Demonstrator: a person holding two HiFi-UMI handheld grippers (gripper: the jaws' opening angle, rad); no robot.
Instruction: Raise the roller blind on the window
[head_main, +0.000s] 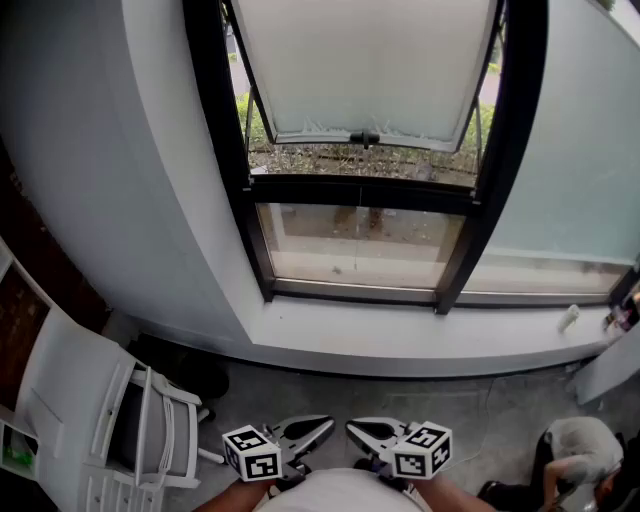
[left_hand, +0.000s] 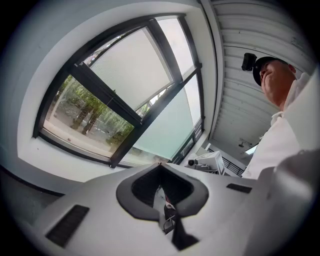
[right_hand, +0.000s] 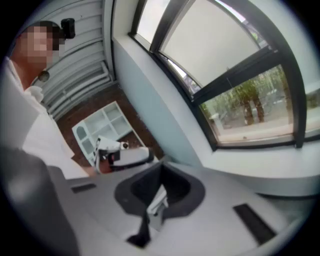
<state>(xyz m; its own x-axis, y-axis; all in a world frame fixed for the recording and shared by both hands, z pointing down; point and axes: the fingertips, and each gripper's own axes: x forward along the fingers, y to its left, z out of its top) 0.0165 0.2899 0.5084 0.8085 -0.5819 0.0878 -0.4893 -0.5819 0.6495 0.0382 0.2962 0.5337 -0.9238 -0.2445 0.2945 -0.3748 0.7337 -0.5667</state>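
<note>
The white roller blind (head_main: 365, 65) covers the upper part of the black-framed window, and its bottom bar with a small dark pull (head_main: 365, 137) hangs above the middle rail. Below it, bare glass shows the ground outside. Both grippers are held low against my body, far beneath the window. My left gripper (head_main: 325, 422) is shut and holds nothing; its closed tips (left_hand: 160, 163) point up at the window, where the blind (left_hand: 132, 70) shows. My right gripper (head_main: 352, 426) is also shut and empty, with its tip (right_hand: 161, 161) aimed toward the blind (right_hand: 220, 45).
A wide white sill (head_main: 400, 335) runs under the window, with a small white object (head_main: 568, 318) at its right end. A white chair (head_main: 150, 420) stands at lower left. A person (head_main: 575, 450) crouches on the floor at lower right. A frosted pane (head_main: 580, 150) lies to the right.
</note>
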